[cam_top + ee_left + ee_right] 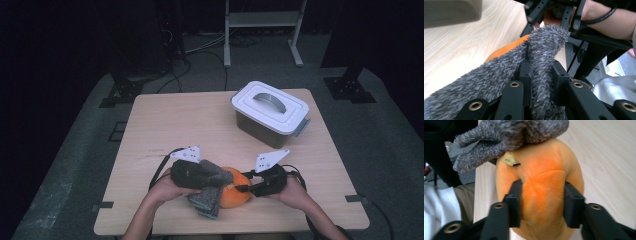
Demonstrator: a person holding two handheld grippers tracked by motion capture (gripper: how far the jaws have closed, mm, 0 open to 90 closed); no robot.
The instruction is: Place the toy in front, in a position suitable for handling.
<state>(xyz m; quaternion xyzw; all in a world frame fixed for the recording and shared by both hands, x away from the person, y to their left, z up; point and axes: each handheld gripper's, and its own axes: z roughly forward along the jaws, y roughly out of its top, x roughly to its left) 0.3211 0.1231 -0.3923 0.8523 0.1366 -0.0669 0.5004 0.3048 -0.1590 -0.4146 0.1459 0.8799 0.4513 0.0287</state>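
High view: you hold both tools at the lower centre of the frame, close to the near edge of the table (pixel 165 120). The left gripper (pixel 212 176) carries a grey fuzzy cloth (pixel 209 200) laid over the orange plush ball (pixel 234 196); the right gripper (pixel 248 187) meets the ball from the right side of the frame. This pairing lets one tool steady the ball while the other works the cloth against it. The white lidded box (pixel 272 112) stands well apart at the upper right of the tabletop, so the whole left and middle of the surface offers free room. The near edge is the constraint — the cloth hangs just beside it.

Left gripper view: the left gripper (pixel 541 75) is clamped narrow on a fold of the grey fuzzy cloth (pixel 499 82), which rises between the jaws at centre frame. The cloth drapes onto the orange plush ball (pixel 506 48) at centre left. The other tool's black frame crowds the upper centre, leaving little clearance there.

Right gripper view: the right gripper (pixel 542 202) squeezes the orange plush ball (pixel 541 175) at centre frame — the pads dent the soft fabric, so the grip is firm at a medium width. The grey fuzzy cloth (pixel 506 135) lies on the ball's top at upper left. The table edge runs down the left of the frame, just beside the ball; open wood lies to the right.
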